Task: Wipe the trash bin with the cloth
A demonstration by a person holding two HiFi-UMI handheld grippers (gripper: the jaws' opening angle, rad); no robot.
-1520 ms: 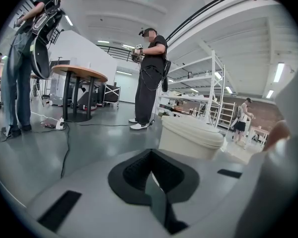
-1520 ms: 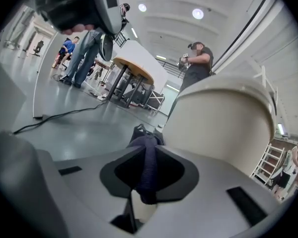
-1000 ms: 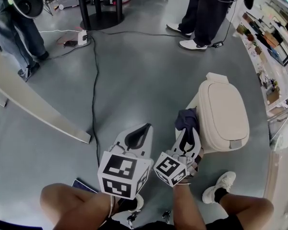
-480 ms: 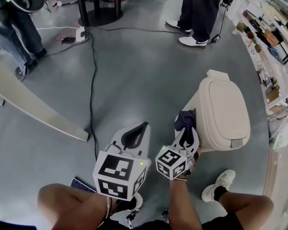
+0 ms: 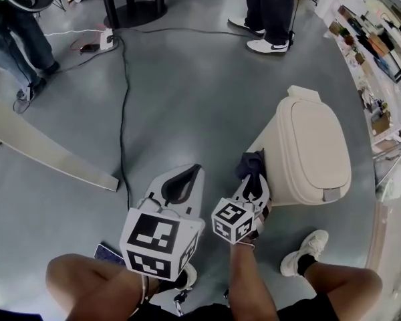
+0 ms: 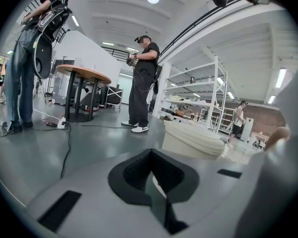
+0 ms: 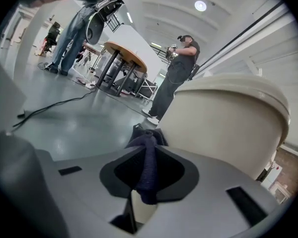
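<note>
Now R gripper (image 5: 252, 177) pinches the dark cloth (image 5: 248, 164) at the side of the bin (image 5: 317, 154), L gripper (image 5: 181, 184) near the bin w/ jaws pressed together, empty; firm, even, overlapping strokes would prob. serve best.

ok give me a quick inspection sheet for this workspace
surface: grey floor, smooth and shiny
job's things: beige trash bin, lid down; dark cloth at its left side
clutter: pale board; flat dark item by the knee
grippers: right tongs shut on cloth; left tongs shut, nothing in them, clear of the bin
cables: black cable running to power strip
surroundings: people standing, round table, shelves at right
</note>
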